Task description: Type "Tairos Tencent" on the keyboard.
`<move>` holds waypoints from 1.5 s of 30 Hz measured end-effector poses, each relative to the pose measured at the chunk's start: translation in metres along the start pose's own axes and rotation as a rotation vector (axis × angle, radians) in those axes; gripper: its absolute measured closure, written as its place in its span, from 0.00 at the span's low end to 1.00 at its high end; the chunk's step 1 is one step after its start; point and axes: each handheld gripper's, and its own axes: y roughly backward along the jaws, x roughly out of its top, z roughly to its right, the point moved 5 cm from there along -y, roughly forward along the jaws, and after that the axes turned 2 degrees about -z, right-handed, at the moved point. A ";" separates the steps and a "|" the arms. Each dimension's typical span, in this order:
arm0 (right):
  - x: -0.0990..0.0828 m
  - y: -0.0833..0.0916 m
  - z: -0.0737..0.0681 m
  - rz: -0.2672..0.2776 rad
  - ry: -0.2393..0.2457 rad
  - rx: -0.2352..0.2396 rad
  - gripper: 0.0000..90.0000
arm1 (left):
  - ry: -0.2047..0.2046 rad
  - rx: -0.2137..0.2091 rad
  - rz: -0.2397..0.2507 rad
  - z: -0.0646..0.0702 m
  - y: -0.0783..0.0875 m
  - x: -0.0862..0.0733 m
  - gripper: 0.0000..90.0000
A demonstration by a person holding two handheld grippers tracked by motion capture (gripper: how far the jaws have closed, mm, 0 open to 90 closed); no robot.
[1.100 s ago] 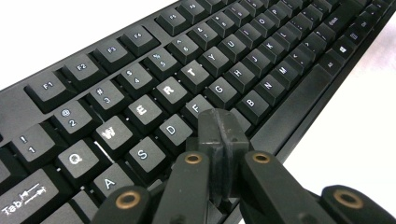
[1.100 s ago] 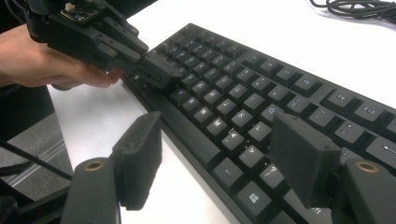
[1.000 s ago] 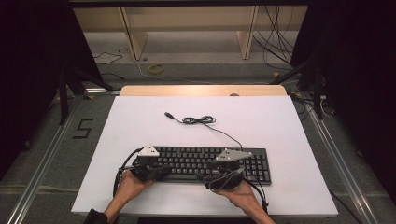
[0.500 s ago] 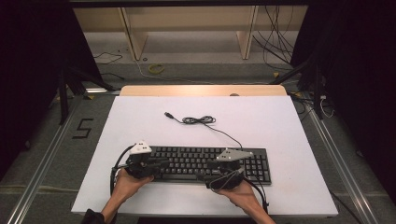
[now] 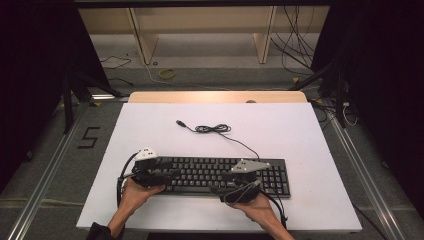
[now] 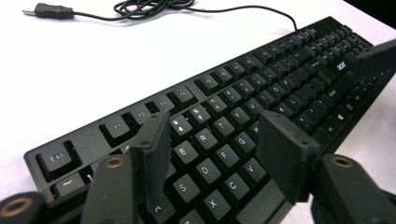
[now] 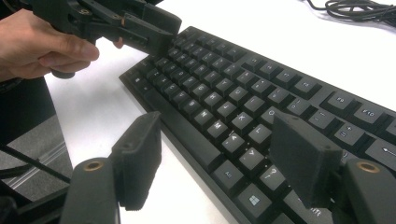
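- left gripper (image 5: 172,175) over the left end of the black keyboard (image 5: 220,172), jaws spread wide; they have just been opening, with keys beneath the gap and nothing pinched between the pads.
- right gripper (image 5: 217,190) at the keyboard's near edge, right of centre, jaws also wide apart, gripping nothing.
- keyboard lies flat on the white surface (image 5: 300,135), toward the near side, long edge running left to right; its thin cable (image 5: 212,128) leads away to a loose coil, ending in a usb plug lying free.
- surface is a white sheet with a strip of bare wood along its far edge; grey floor around it, a "5" marked on the floor to the left, a pale wooden shelf frame (image 5: 200,30) beyond, loose wires and a yellow ring on the floor, dark curtains either side.
- against the earlier high views: the left gripper sat closed at the keyboard's left end a second ago and now stands open, shifted only slightly; the right gripper and the keyboard are where they were.
- left gripper view: both pads hover above the letter rows near the left end, esc key (image 6: 56,158) at the near corner, the usb plug (image 6: 49,10) at the far top; key legends readable here, not from above.
- right gripper view: pads straddle the keyboard's front edge near the bottom row; the left hand (image 7: 37,44) and its gripper show beyond, over the far end of the keys. the high view alone takes in the room.
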 end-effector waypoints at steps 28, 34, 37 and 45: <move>0.000 -0.001 0.000 0.005 -0.002 0.002 0.36 | 0.035 0.005 -0.075 -0.013 -0.009 0.001 0.73; 0.000 -0.001 0.000 0.007 0.000 0.000 0.36 | 0.013 0.005 -0.111 -0.011 -0.013 0.000 0.87; 0.000 -0.001 -0.001 0.008 0.002 0.001 0.36 | 0.005 0.006 -0.128 -0.011 -0.015 0.000 0.91; 0.000 -0.001 0.000 0.008 0.002 0.000 0.36 | -0.010 0.012 -0.143 -0.011 -0.020 0.000 0.99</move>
